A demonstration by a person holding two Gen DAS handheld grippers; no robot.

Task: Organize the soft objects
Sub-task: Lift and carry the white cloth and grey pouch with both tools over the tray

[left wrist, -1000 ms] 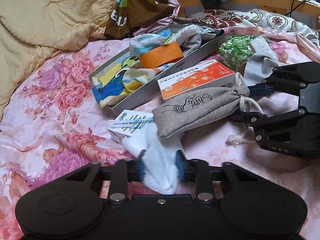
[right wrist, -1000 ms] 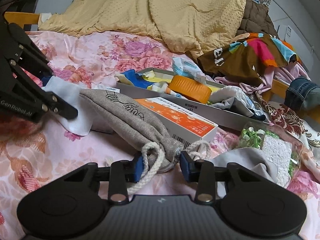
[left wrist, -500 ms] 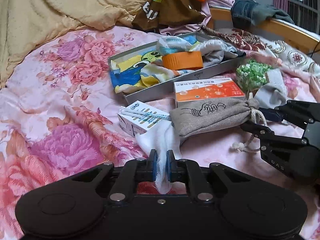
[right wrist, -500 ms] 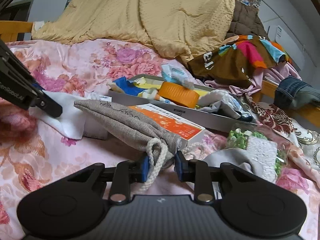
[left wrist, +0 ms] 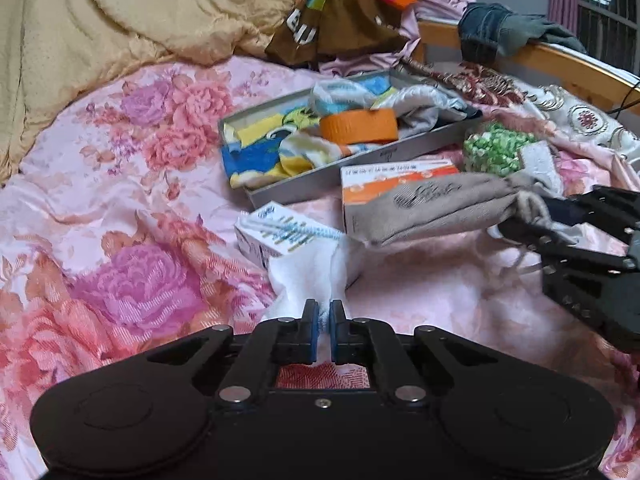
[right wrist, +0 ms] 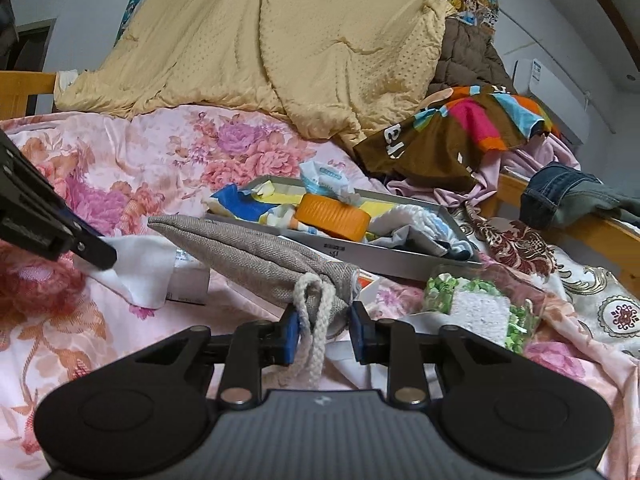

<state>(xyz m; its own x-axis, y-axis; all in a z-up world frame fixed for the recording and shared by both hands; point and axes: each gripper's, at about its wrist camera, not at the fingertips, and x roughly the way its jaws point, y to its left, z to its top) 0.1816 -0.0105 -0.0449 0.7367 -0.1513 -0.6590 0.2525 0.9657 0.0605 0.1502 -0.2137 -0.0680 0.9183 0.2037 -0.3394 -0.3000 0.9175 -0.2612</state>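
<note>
Two tongs are at work over a bed [left wrist: 100,208] covered in a pink floral sheet, and I see them through their own cameras. Furthest left is a heaped yellow quilt [left wrist: 120,20]. My left tongs [left wrist: 324,330] come next, pressed together on a corner of a white cloth [left wrist: 308,272], which drapes up from the pads to a small white and blue carton [left wrist: 276,228] lying on the sheet. In the right camera the same tongs [right wrist: 94,254] show at the left edge, pinching that cloth [right wrist: 140,268].

Right of the carton, a grey drawstring pouch [left wrist: 432,208] slants across an orange and white box [left wrist: 384,180]. Behind them sits a shallow grey tray [left wrist: 352,168] holding bright folded fabrics and an orange roll of tape [left wrist: 360,125].

At the right, my right tongs [left wrist: 532,220] pinch the pouch's gathered neck. From their own camera the tongs [right wrist: 325,334] close on that neck [right wrist: 280,260], its white cord [right wrist: 314,320] looped between the blue pads, and the pouch's far end is raised clear of the sheet. Just right of it lies a clear bag of green and white pieces [right wrist: 480,304]. A brown garment with bright stripes [right wrist: 460,136] lies behind the tray.
</note>
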